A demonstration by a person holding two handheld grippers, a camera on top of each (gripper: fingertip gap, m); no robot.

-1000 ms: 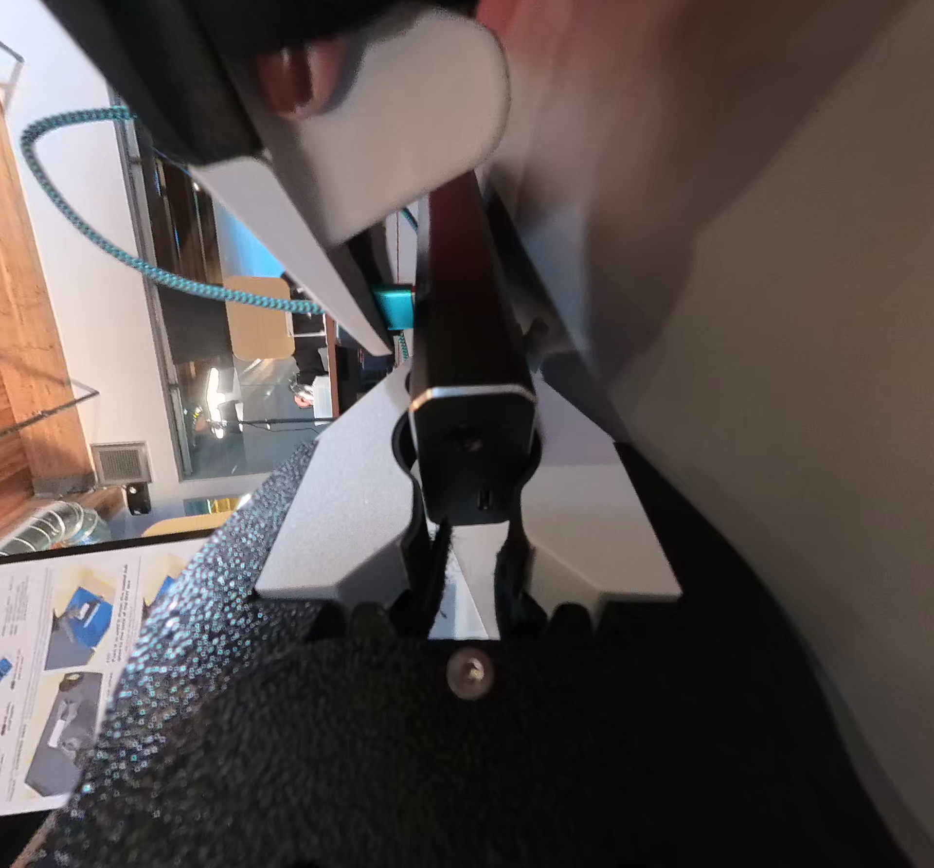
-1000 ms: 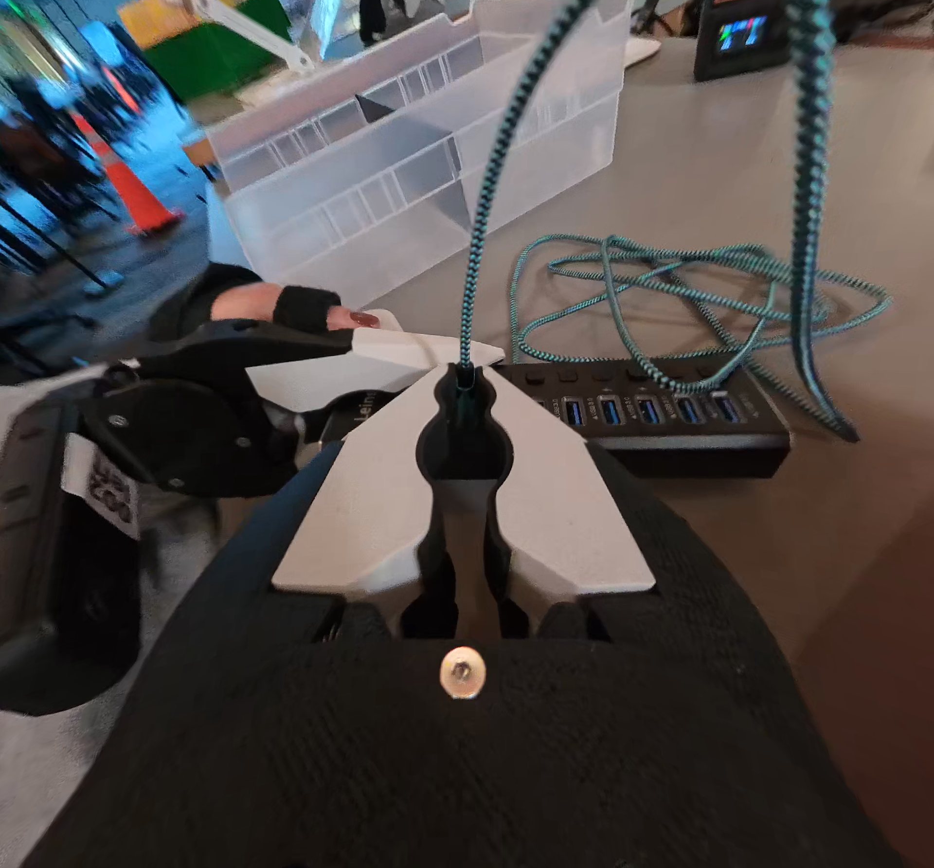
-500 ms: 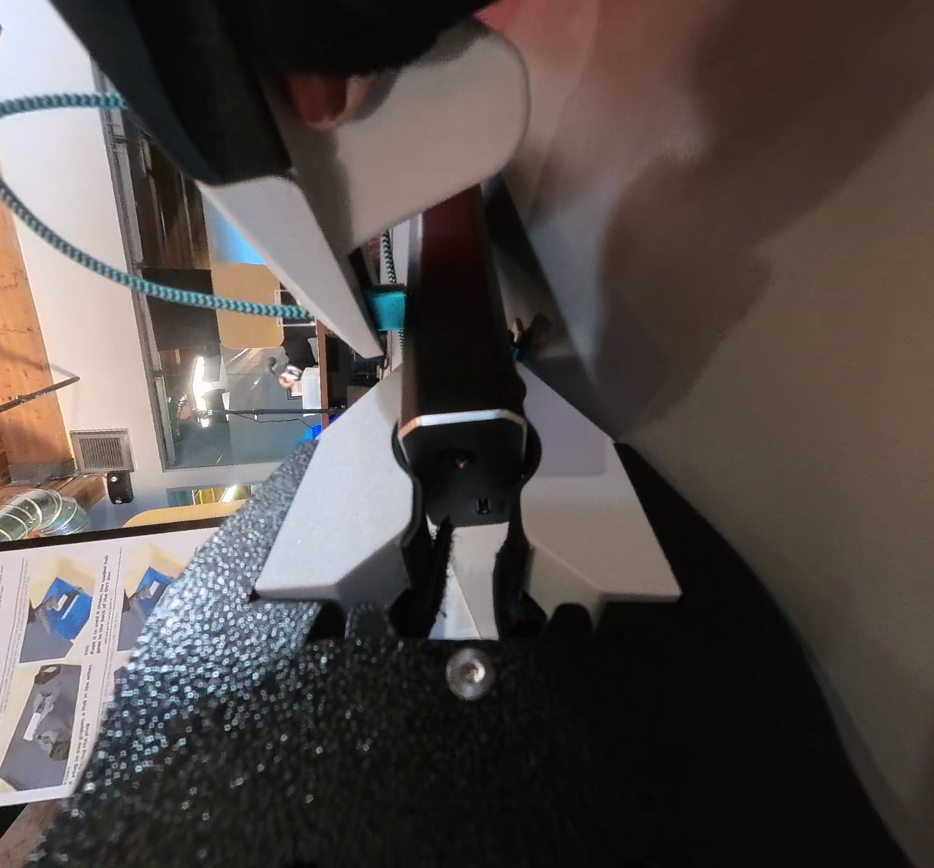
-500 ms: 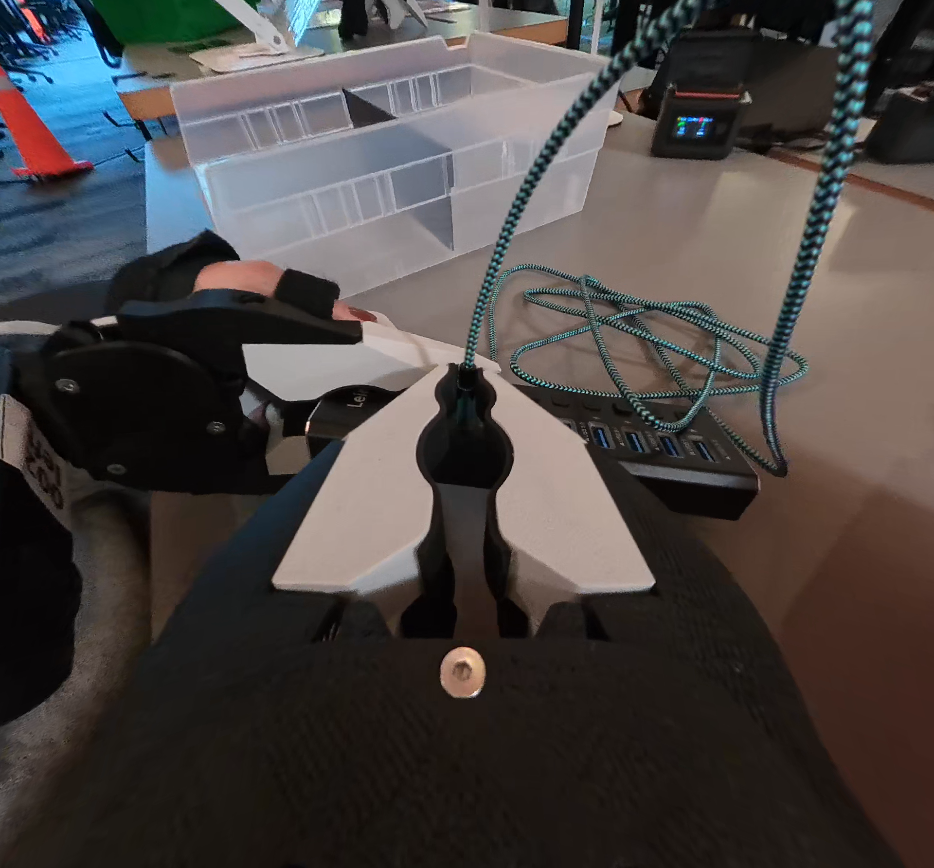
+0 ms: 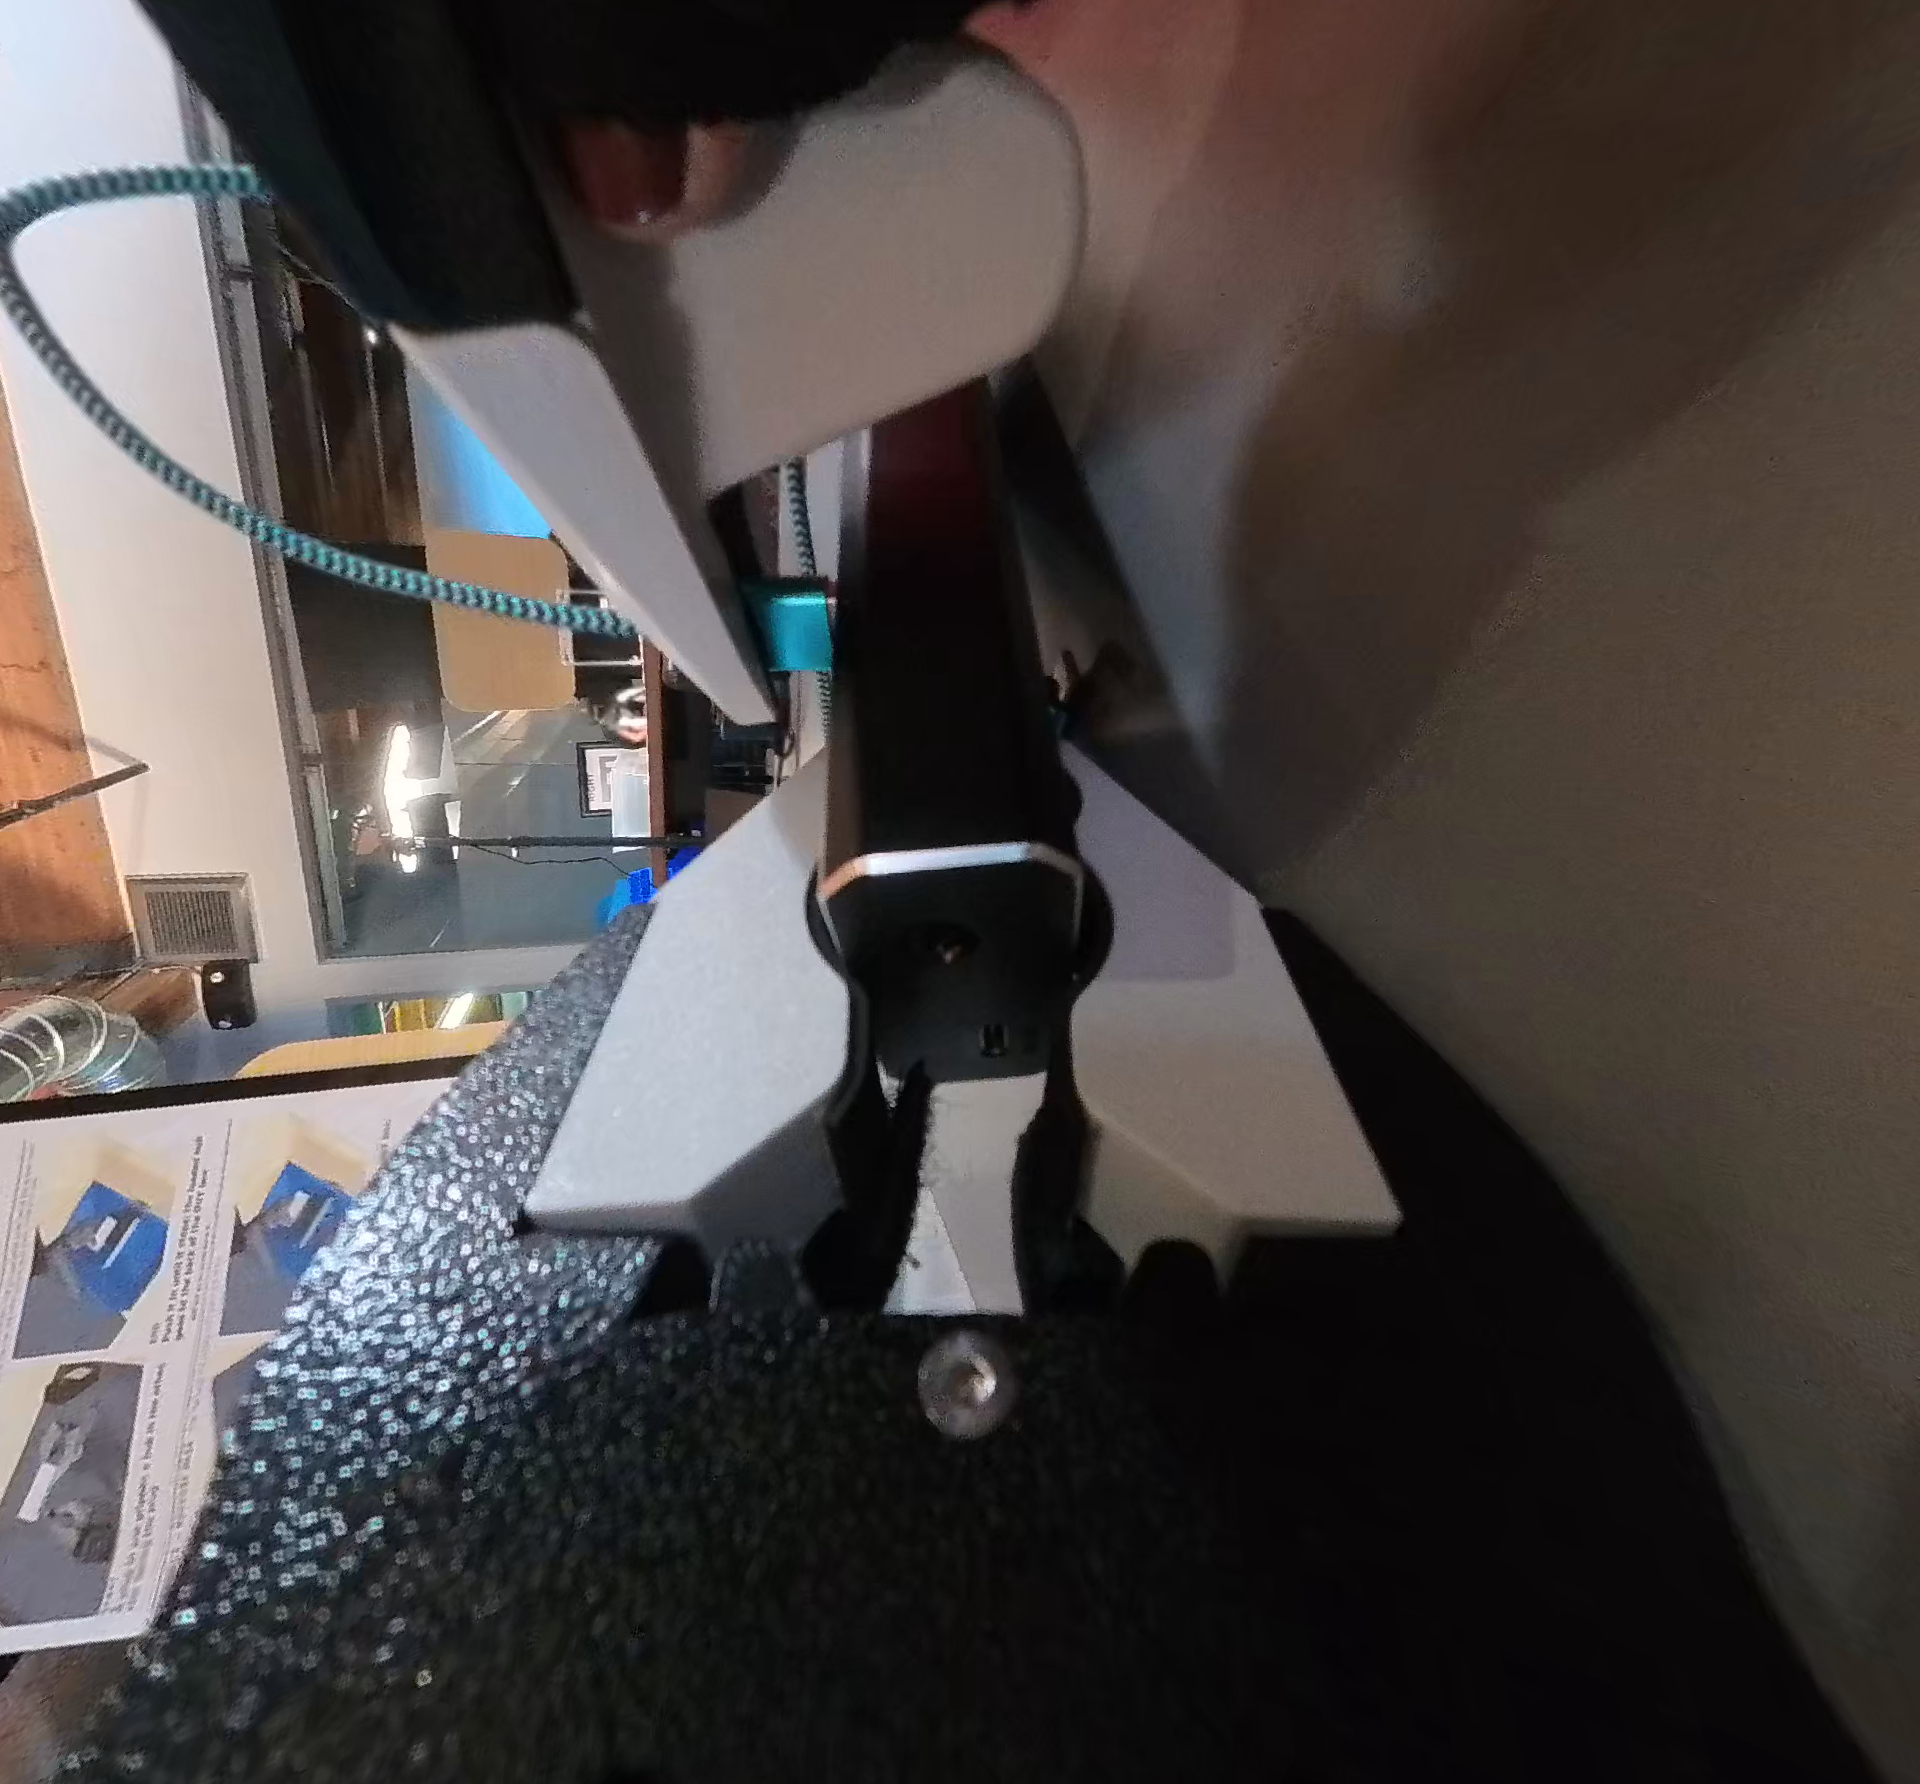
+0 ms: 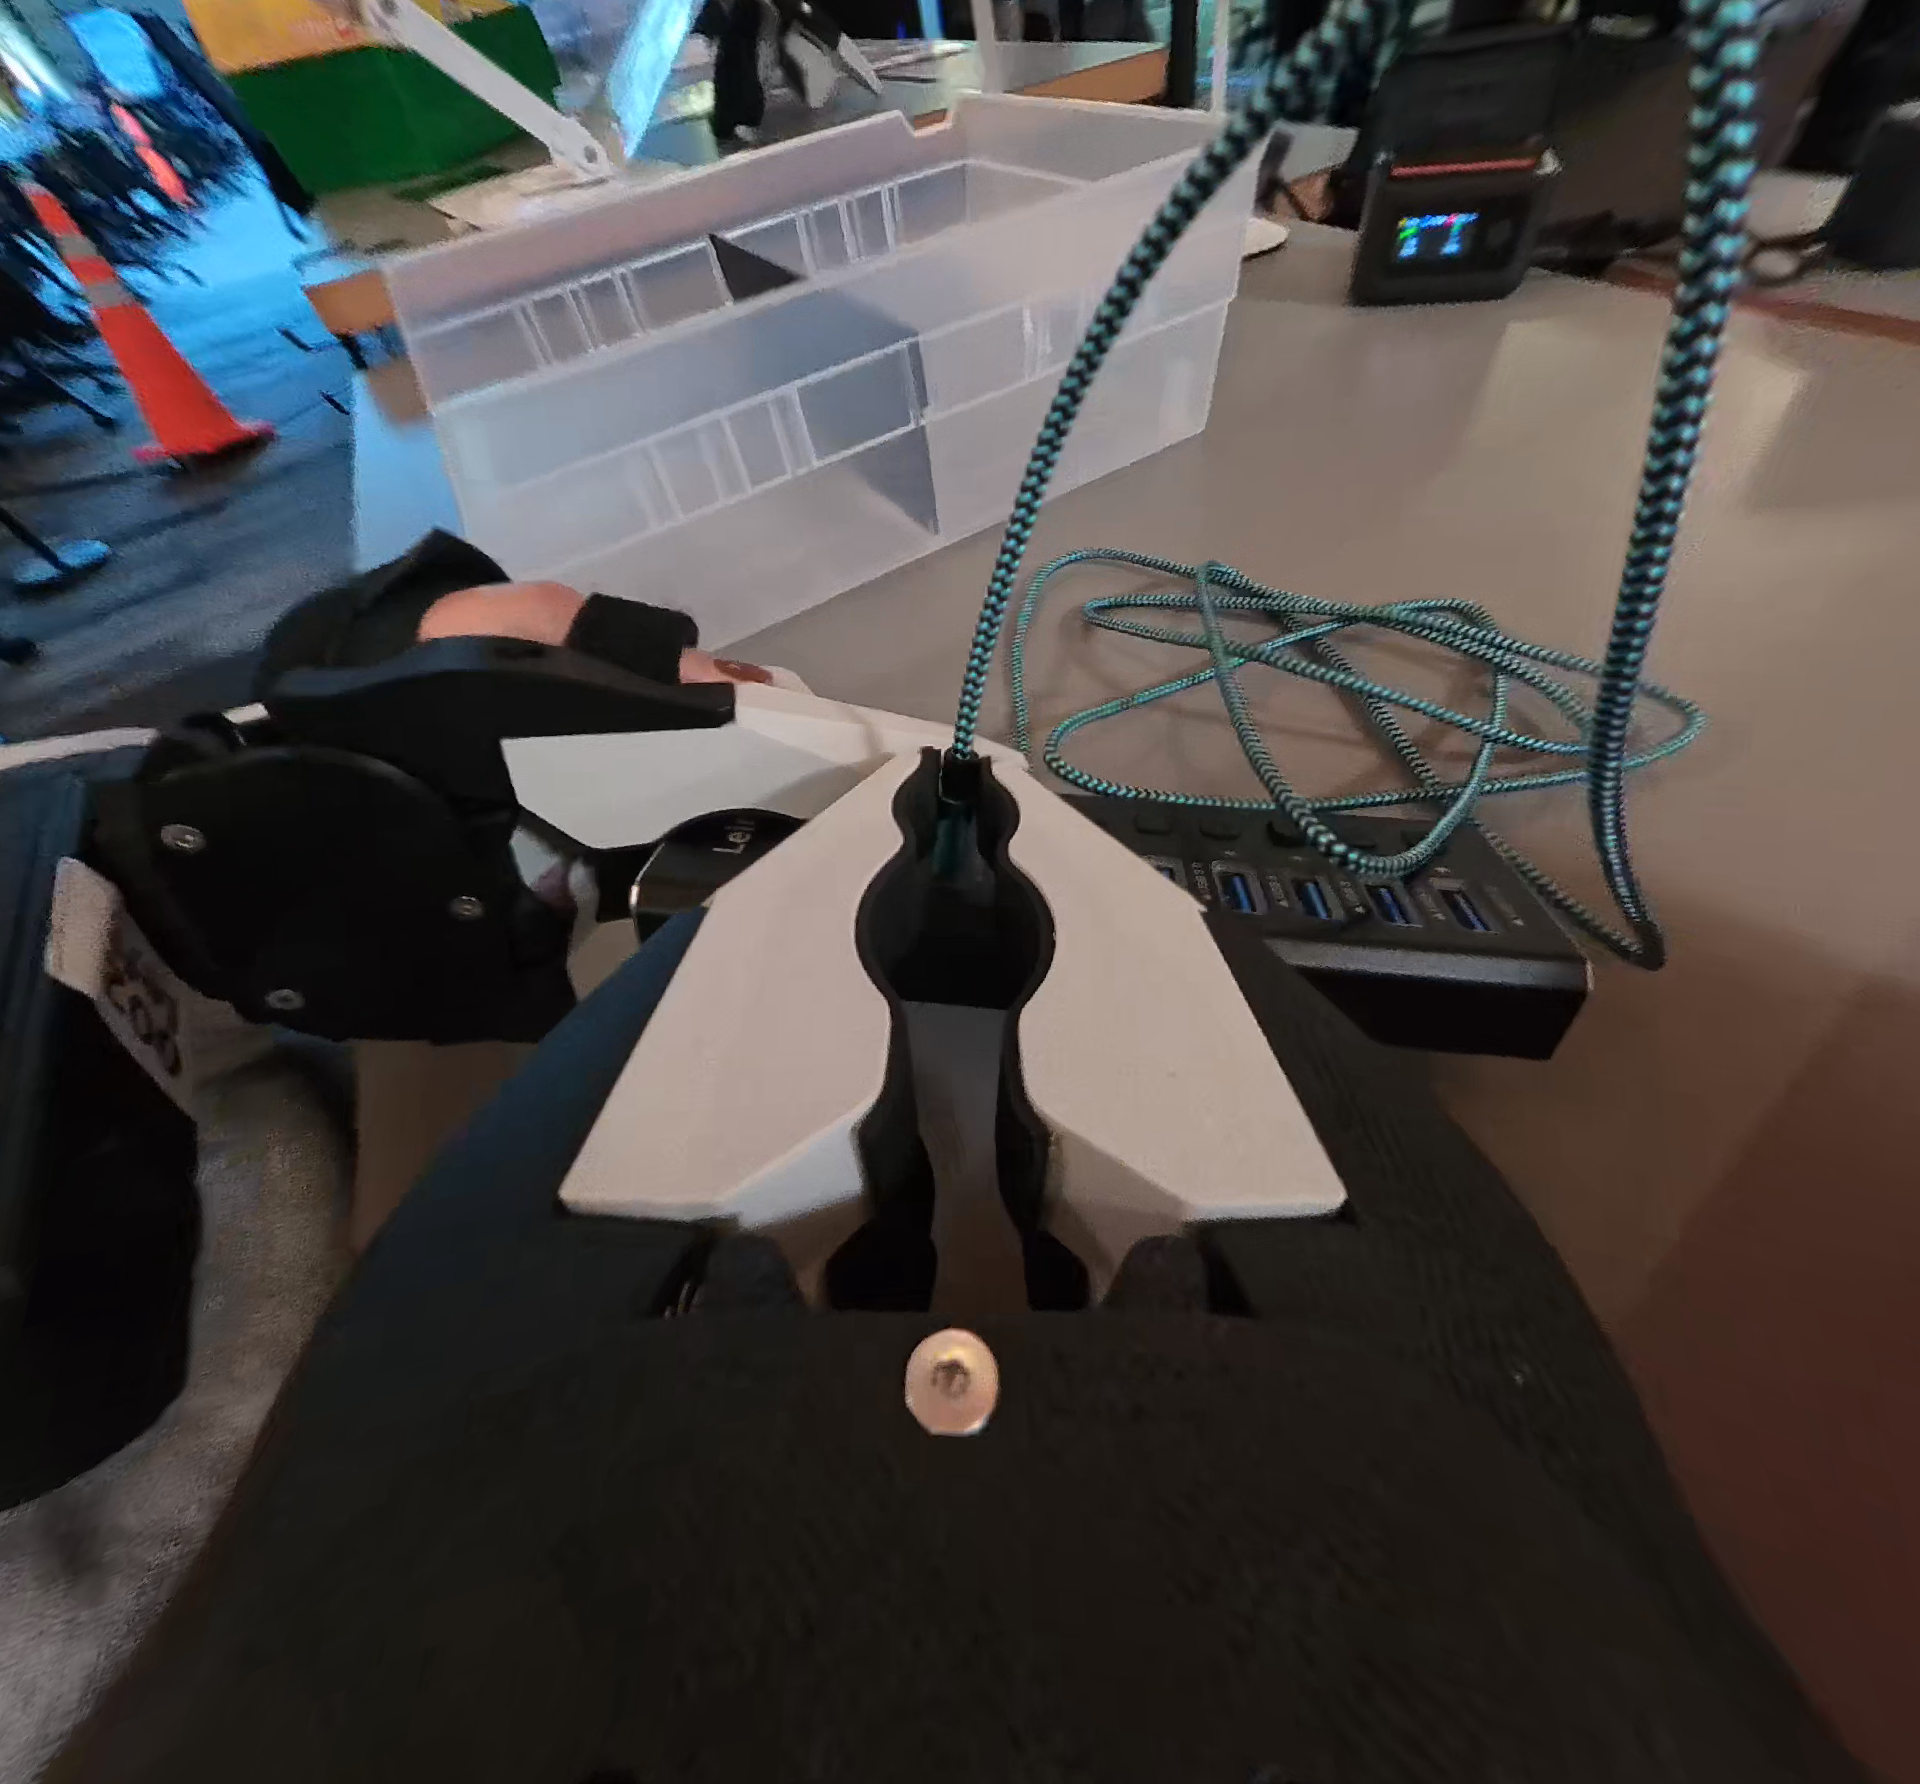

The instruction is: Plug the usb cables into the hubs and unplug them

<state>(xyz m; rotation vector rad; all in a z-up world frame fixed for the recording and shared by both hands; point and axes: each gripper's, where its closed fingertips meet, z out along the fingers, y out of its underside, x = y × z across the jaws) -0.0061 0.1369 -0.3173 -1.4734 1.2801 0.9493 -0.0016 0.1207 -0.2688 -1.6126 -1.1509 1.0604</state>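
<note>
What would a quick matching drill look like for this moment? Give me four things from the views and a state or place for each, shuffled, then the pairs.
Things:
1. left gripper
2. right gripper
3. clear bin
4. cable coil

States or places:
A. lying loose on the table behind the hub
B. shut on the teal plug at the hub's port side
C. standing on the table, farther back
D. shut on the end of the black hub

Pairs: 1-D, 2-B, 3-C, 4-A
</note>
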